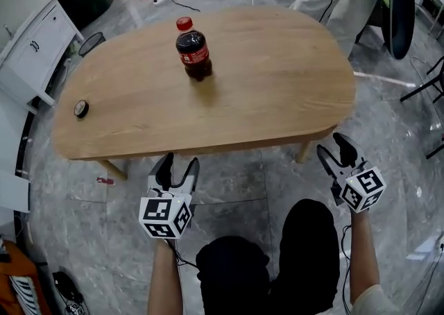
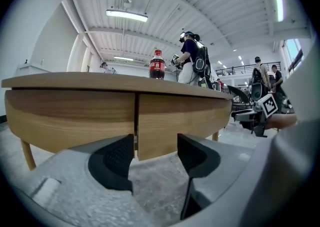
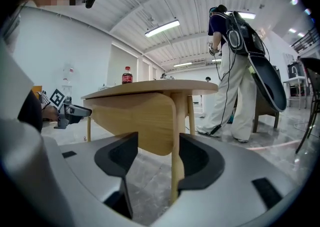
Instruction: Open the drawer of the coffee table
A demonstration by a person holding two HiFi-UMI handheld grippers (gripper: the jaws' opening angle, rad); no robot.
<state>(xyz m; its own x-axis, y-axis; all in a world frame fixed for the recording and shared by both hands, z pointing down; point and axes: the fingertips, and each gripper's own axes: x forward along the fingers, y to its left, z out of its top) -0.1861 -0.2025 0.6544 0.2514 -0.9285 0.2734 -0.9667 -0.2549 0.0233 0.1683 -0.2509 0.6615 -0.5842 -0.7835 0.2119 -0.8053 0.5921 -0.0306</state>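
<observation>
Hovering off the oval light-wood tabletop's [image 1: 277, 84] wooden drawer front [image 2: 175, 118], the left hand-held gripper [image 1: 179, 166] at six o'clock and right hand-held gripper [image 1: 334, 146] at four gape wide, empty.

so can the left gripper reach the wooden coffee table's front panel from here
Probably yes: the left gripper is open and faces the light wooden front panel, with nothing in between.

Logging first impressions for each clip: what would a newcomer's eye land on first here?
The cola bottle with its red cap, standing upright near the middle of the light wooden oval coffee table. Next come the left gripper and right gripper, both open and empty, held just short of the table's near edge. A small black round object lies near the table's left end.
</observation>
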